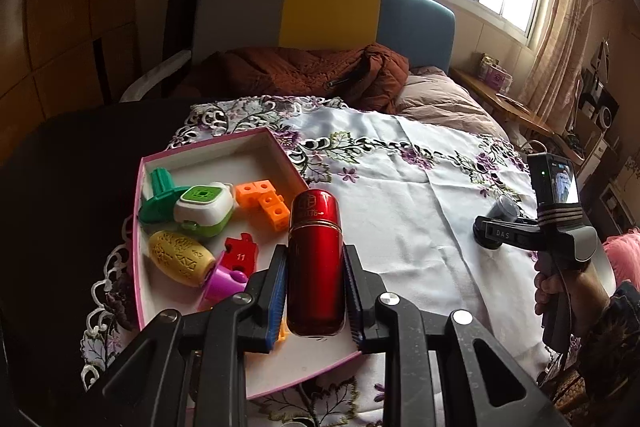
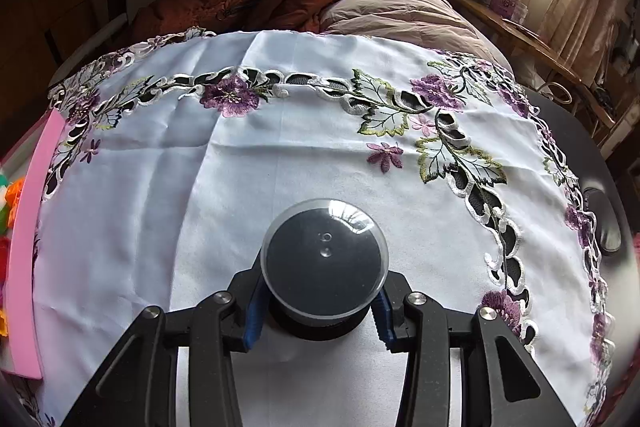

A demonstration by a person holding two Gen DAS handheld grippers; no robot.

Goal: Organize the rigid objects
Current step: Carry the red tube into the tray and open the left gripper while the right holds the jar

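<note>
The left gripper (image 1: 315, 291) is clamped on a red bottle (image 1: 315, 259), its blue pads pressing the lower body on both sides, cap pointing away. The bottle hangs above the near right corner of the pink box (image 1: 138, 227), which already holds a green toy, orange blocks, a yellow egg-shaped piece and other bits. The bottle looks like glossy metal or hard plastic: stiff, smooth and likely to slip, so the mid-body hold across its round sides seems right, and it probably wants laying down rather than dropping among the loose toys

The right gripper (image 2: 320, 311) is closed on a dark round jar (image 2: 324, 267) with a clear domed lid, low on the white embroidered cloth (image 2: 240, 167), well right of the box. The jar looks light and rigid; the dome would be slick, so the pads sit better on the dark base below it
</note>
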